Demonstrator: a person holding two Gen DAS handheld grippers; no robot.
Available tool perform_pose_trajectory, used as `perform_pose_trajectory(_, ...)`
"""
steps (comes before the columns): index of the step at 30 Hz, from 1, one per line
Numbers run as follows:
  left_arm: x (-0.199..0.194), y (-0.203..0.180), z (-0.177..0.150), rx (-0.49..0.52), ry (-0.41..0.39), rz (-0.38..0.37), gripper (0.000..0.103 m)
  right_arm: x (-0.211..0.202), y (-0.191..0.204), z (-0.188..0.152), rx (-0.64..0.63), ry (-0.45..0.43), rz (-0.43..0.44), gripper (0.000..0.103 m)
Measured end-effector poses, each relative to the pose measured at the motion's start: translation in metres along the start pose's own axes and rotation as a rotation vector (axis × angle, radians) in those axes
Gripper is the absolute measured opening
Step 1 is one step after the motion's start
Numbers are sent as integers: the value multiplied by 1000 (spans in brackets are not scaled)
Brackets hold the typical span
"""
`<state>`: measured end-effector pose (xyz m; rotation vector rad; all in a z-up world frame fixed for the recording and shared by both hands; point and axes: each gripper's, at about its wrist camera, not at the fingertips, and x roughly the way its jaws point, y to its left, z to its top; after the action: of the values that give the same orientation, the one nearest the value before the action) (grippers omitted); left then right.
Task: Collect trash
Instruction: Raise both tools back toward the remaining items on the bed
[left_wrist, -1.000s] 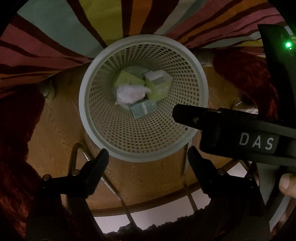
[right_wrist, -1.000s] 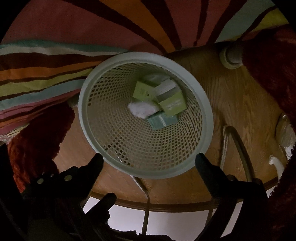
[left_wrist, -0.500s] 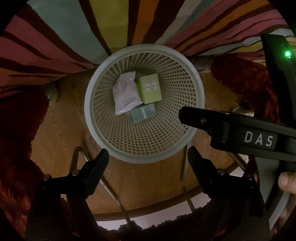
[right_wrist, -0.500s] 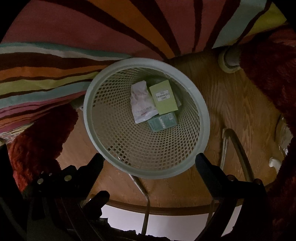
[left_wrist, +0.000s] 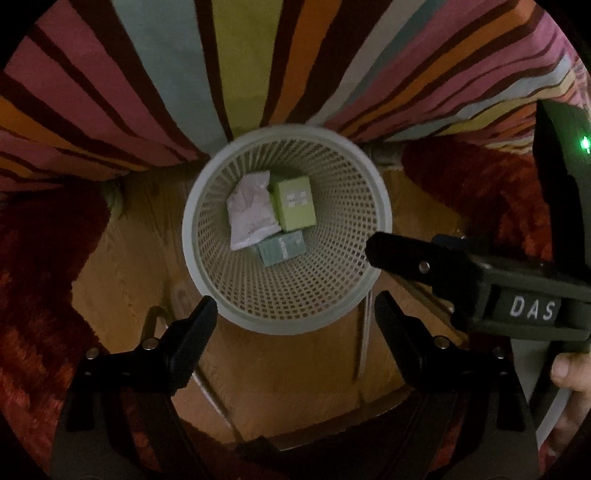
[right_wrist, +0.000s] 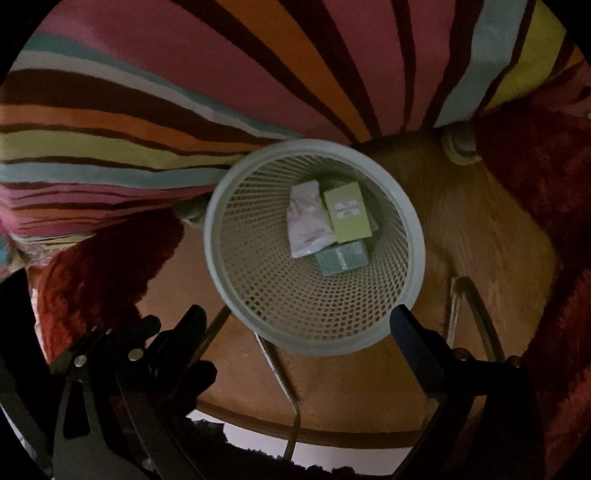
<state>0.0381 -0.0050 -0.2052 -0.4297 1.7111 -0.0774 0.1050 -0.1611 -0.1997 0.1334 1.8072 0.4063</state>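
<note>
**Trash Down in the Basket, Both Grippers Empty Above**

Down at the bottom of a pale mesh wastebasket (left_wrist: 288, 321): a crumpled white wrapper (left_wrist: 249, 210), a green box (left_wrist: 295, 201) just beside it and touching, a teal box (left_wrist: 282, 249) partly under both. Standing upright on a wooden floor (left_wrist: 280, 369), rim close against a striped rug (left_wrist: 236, 66), red shag carpet (left_wrist: 44, 266) to either side.

Above the rim, spread wide with nothing between the fingers: the left gripper (left_wrist: 293, 315). Likewise gaping and holding nothing: the right gripper (right_wrist: 297, 325), its side also showing in the left view across the basket's right edge. Same wrapper (right_wrist: 308, 221), green box (right_wrist: 347, 212) and teal box (right_wrist: 341, 258) in the right view, all inside the basket (right_wrist: 317, 339).

Judged from this: the drop done, more litter perhaps left elsewhere. Hazards from here: a lightweight basket, easily tipped by a finger clipping the rim on the way out, with the contents then spilling onto the floor. Two tools crowded over one opening, so a knock between them likely if both swing away together. Dim light and motion blur, so small scraps on the busy stripes easily missed. Metal chair legs (right_wrist: 280, 373) close by, another snag for a low sweep.
</note>
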Motion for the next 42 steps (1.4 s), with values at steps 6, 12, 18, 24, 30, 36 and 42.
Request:
perform_pose_trajectory(6, -33, -6, -7, 57, -133, 15, 84, -45, 18, -11, -116, -183, 81, 95)
perform_pose_trajectory(12, -69, -17, -16, 140, -303, 45, 84, -102, 34, -24, -258, -471, 102, 95)
perform_pose_trajectory(18, -111, -20, -19, 152, -514, 64, 84, -143, 39, -29, -347, -711, 47, 95)
perform_pose_trajectory(24, -140, -23, -12, 180, -631, 129, 84, -181, 45, -25, -373, -886, 8, 95)
perform_pose_trajectory(30, -166, -19, 3, 140, -698, 100, 84, -211, 48, -5, -391, -972, -20, 95)
perform_pose_trajectory(36, -189, -29, 35, 136, -757, 103, 84, -231, 41, 23, -349, -999, -20, 95)
perform_pose_trajectory(42, -199, -45, 79, 95, -776, 68, 84, -246, 54, 61, -342, -988, -8, 95)
